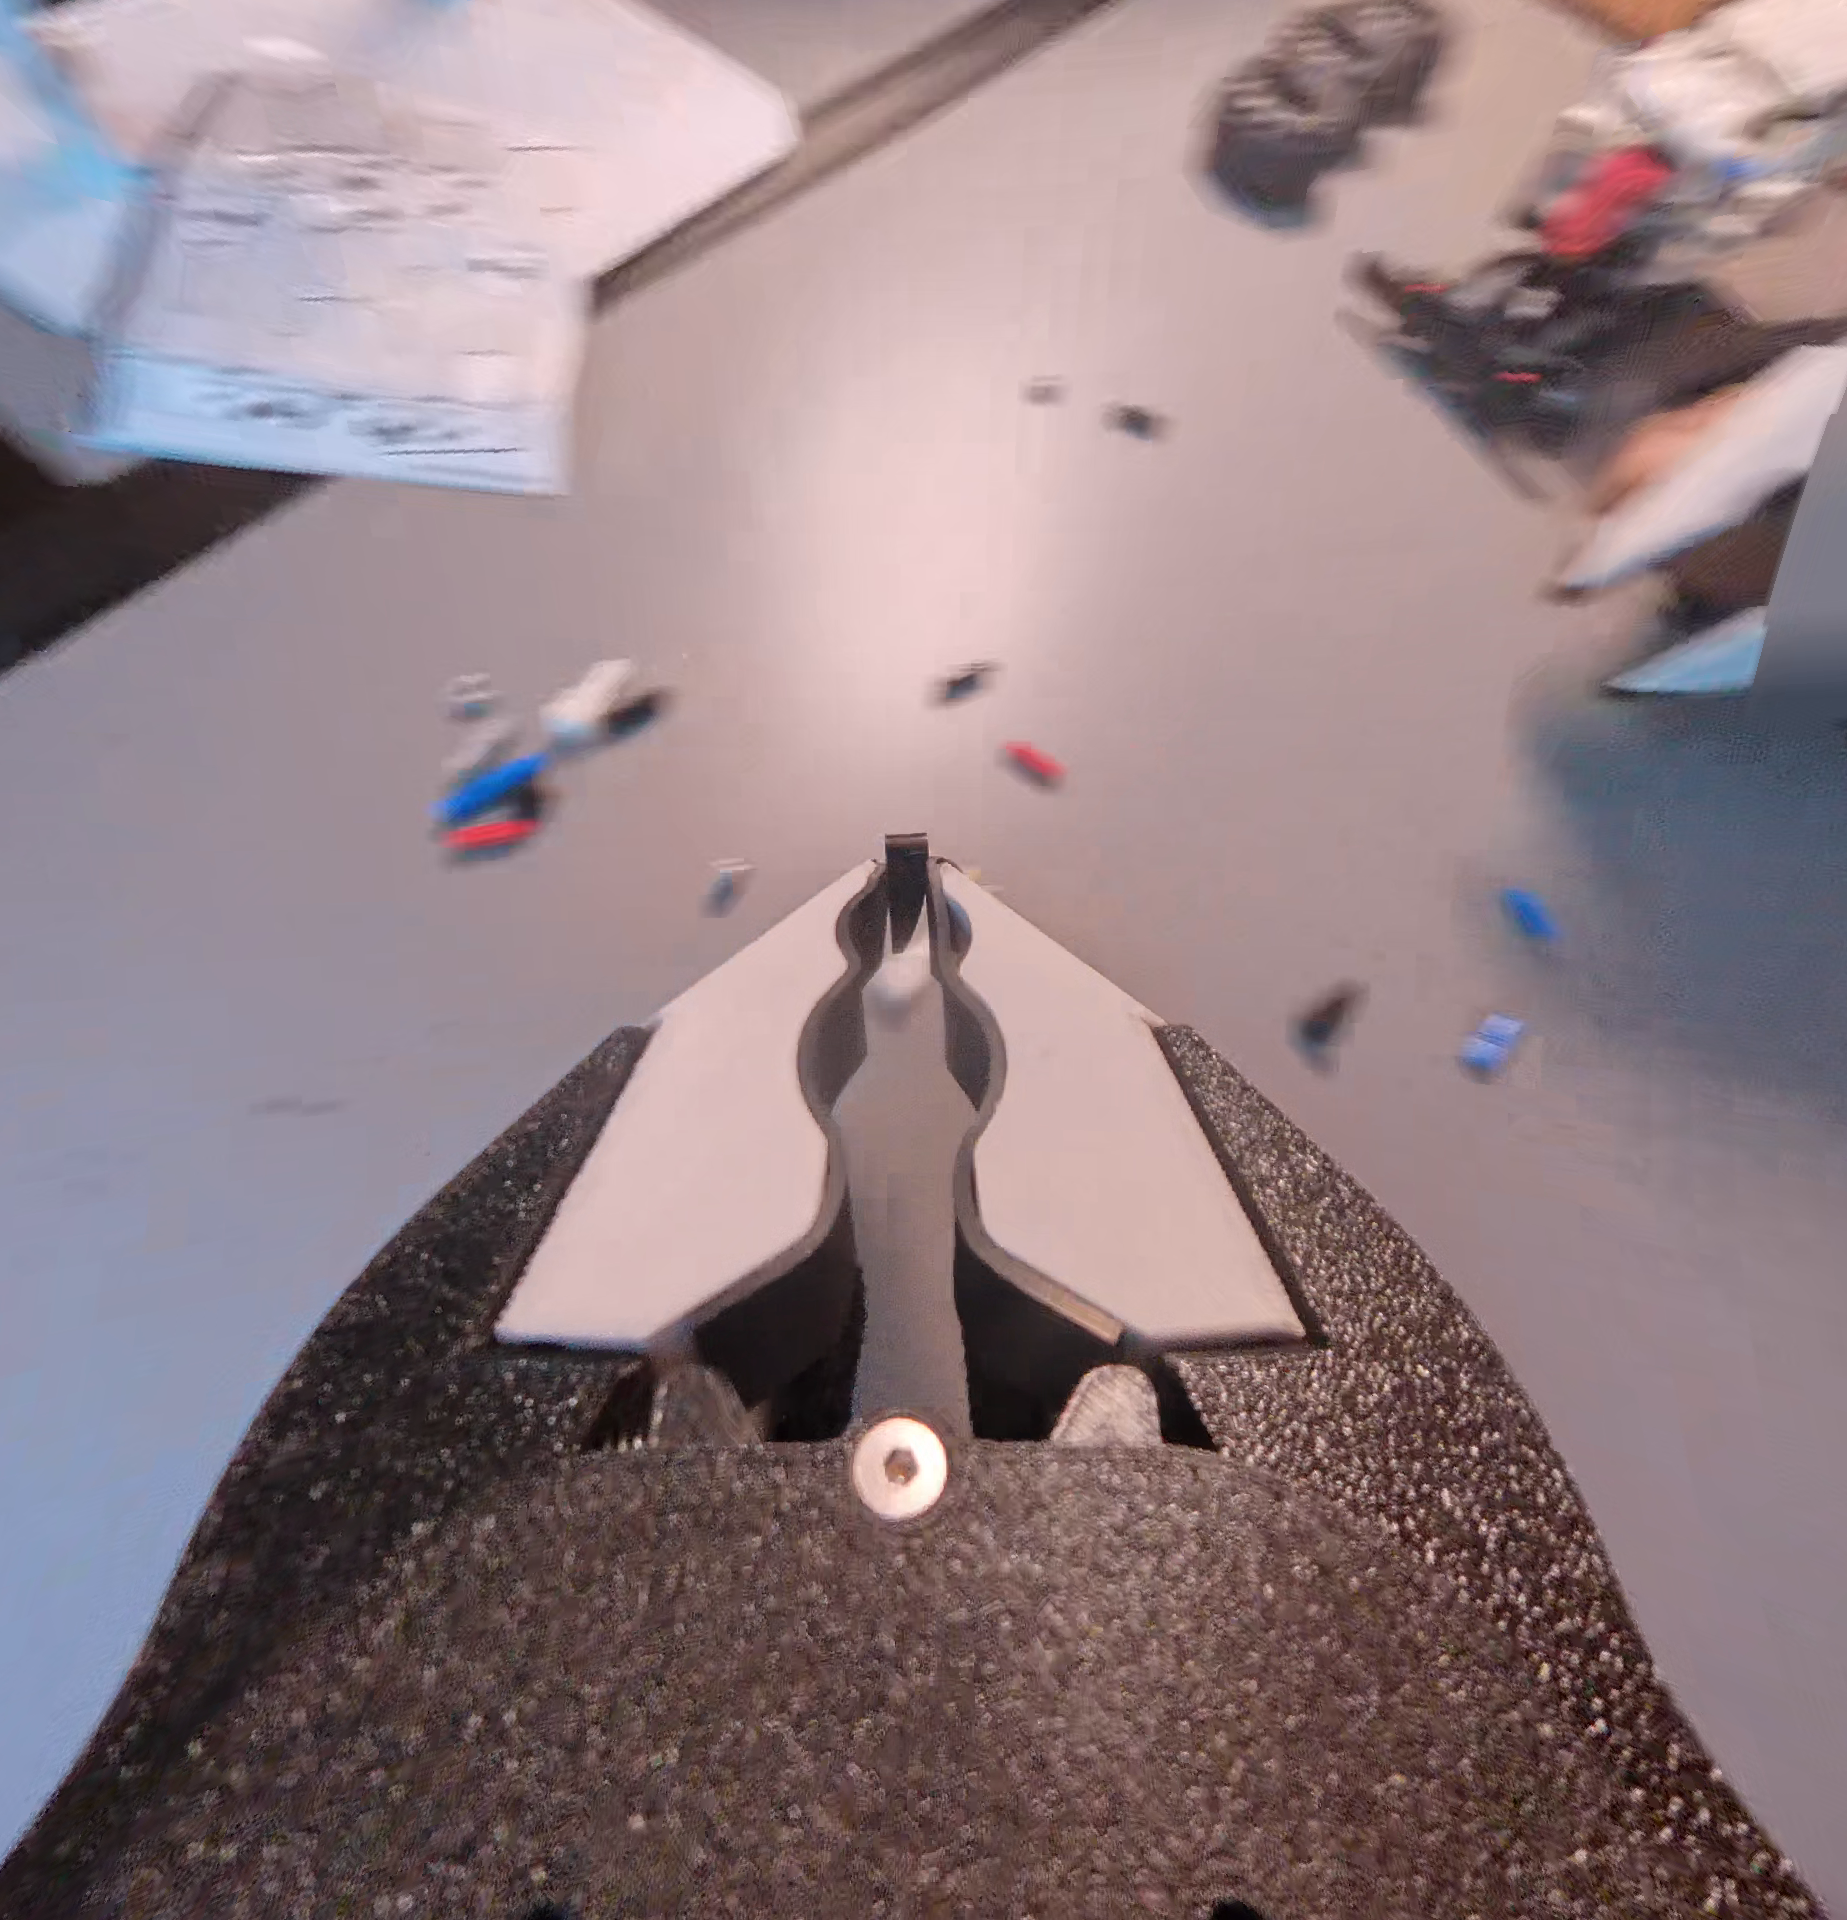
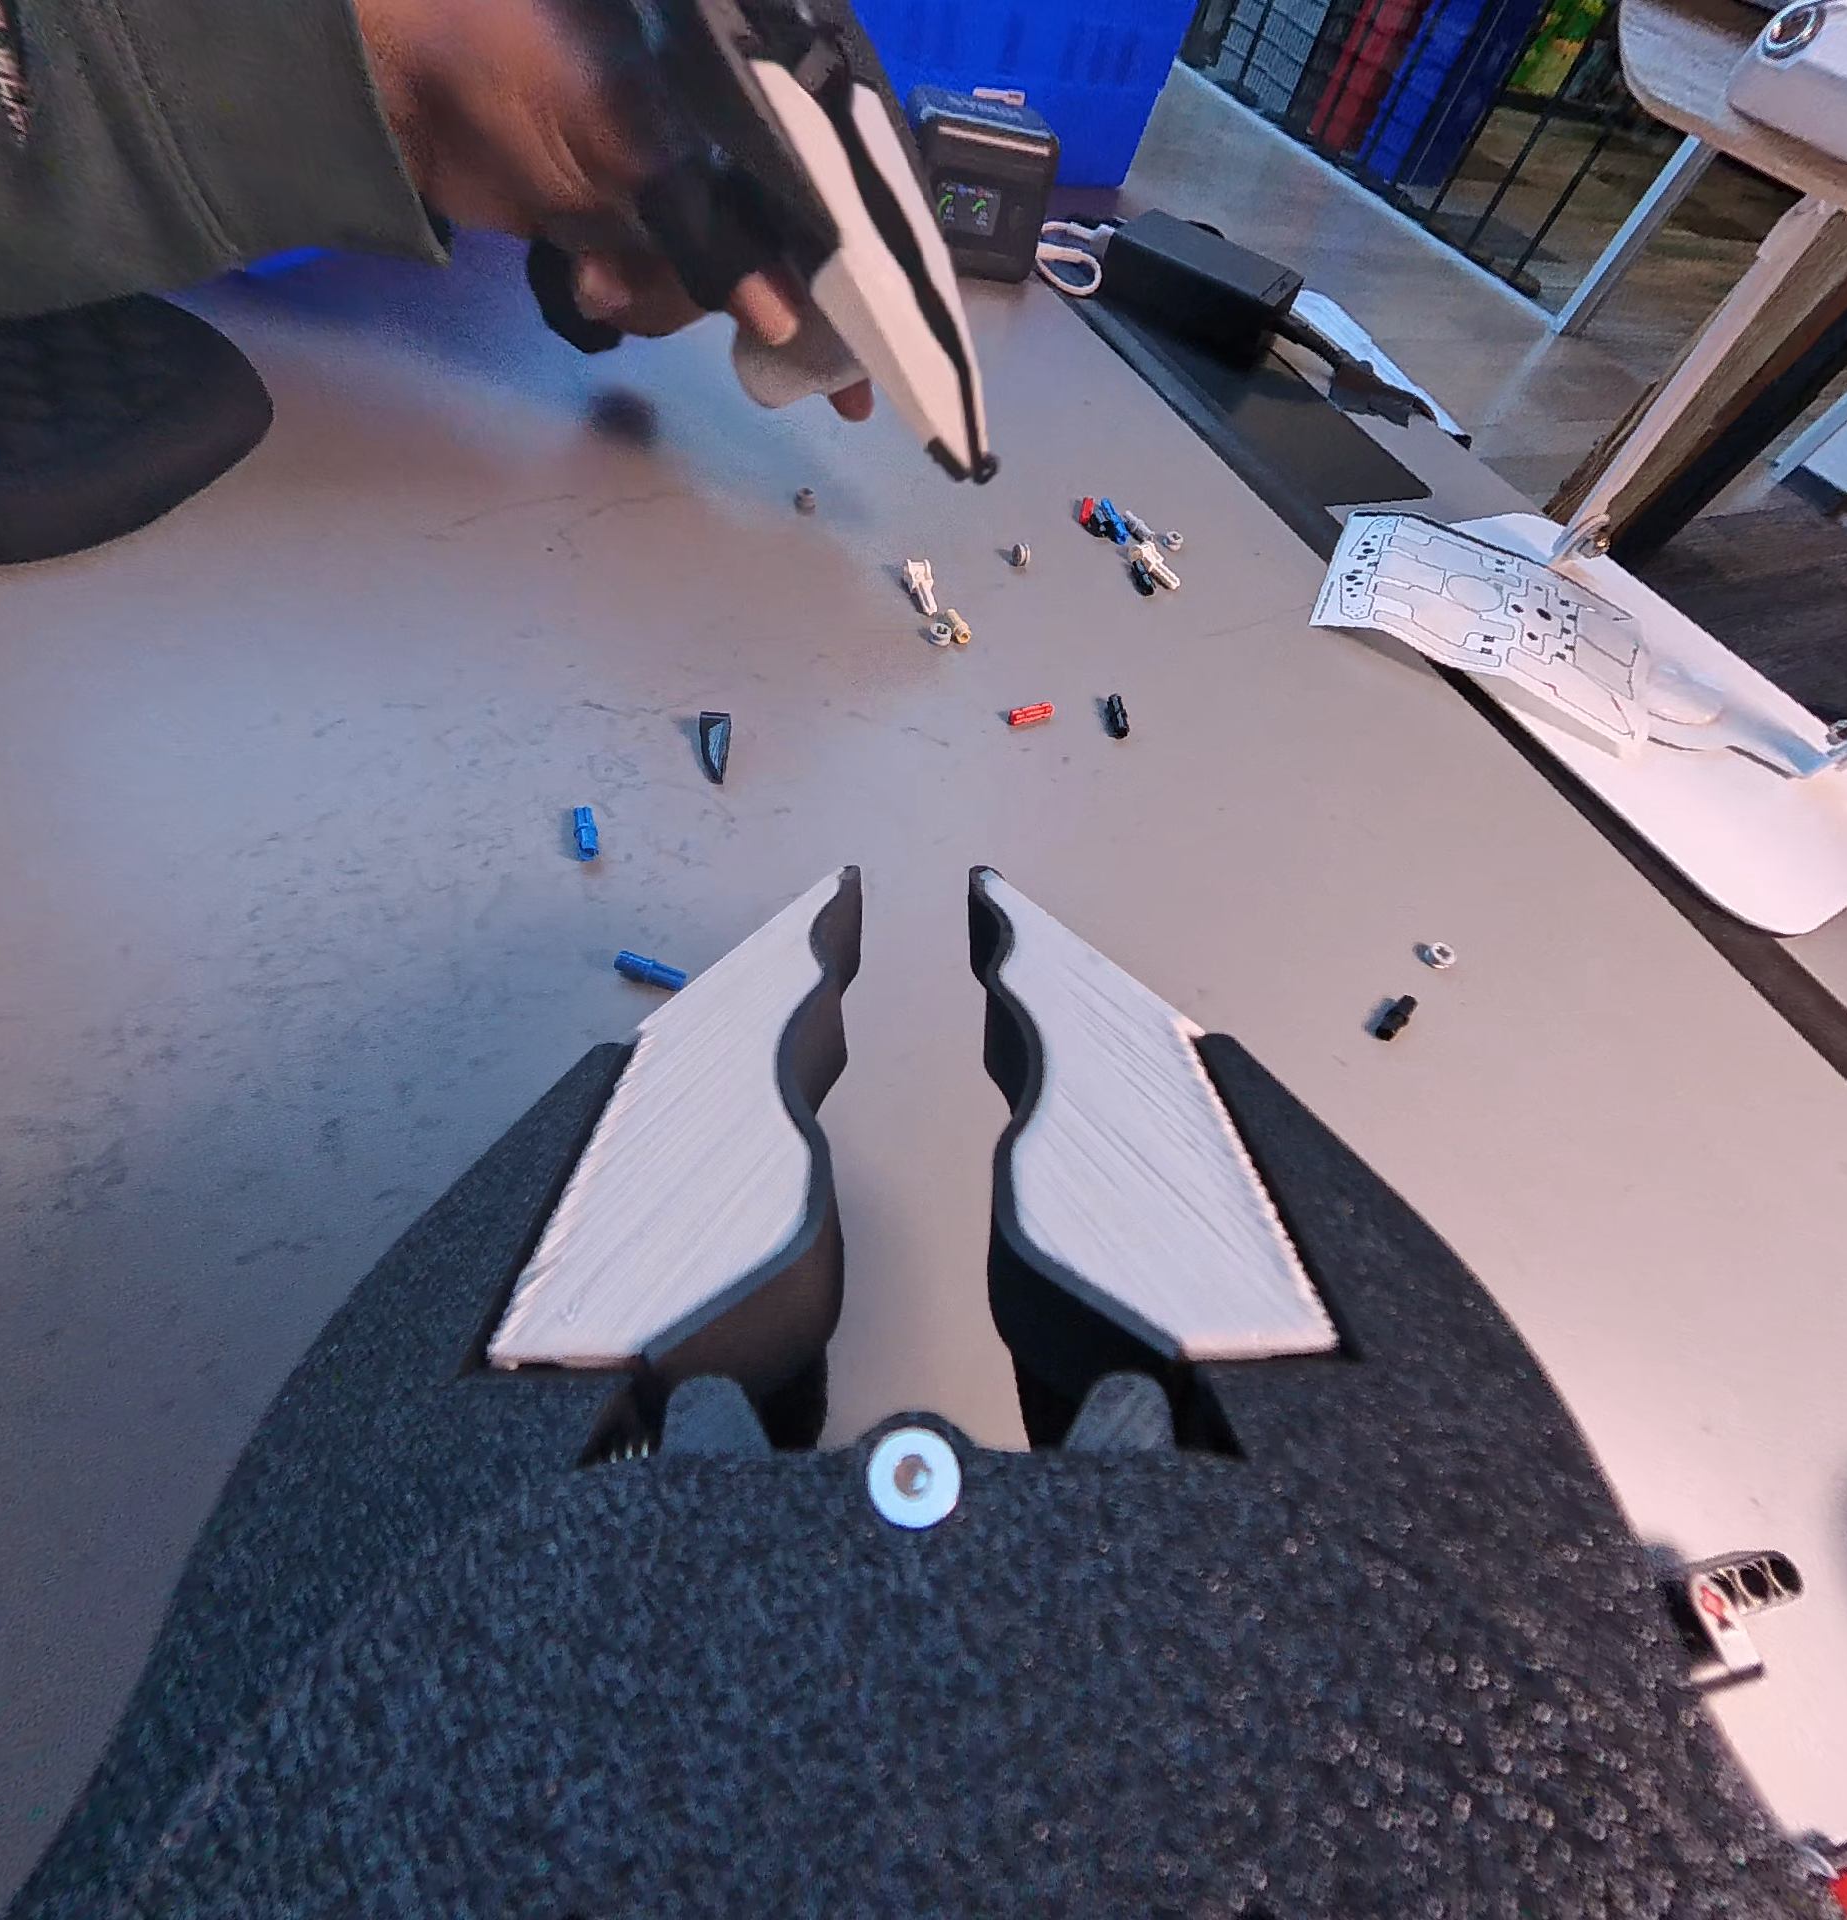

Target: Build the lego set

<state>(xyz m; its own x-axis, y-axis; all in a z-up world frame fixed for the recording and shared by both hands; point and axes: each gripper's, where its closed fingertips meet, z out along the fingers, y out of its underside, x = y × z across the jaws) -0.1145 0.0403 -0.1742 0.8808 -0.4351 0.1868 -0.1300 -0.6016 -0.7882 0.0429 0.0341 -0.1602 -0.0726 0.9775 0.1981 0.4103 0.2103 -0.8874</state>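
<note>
While the grey surface [image 2: 275,644] is being strewn with loose lego pieces [image 2: 1030,714], the right tool [image 2: 914,878] is being held wide apart and empty above it; a small black piece [image 1: 906,883] is being pinched in the closed left tool [image 1: 911,873].

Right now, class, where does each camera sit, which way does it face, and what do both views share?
Left wrist view: rides the left hand-held gripper, shut on a black piece, facing across the table at blurred loose pieces.
Right wrist view: rides the open right hand-held gripper, facing the table, the left hand-held gripper and the person's hand.
Shared: the red pin, the table and the paper sheet.
</note>
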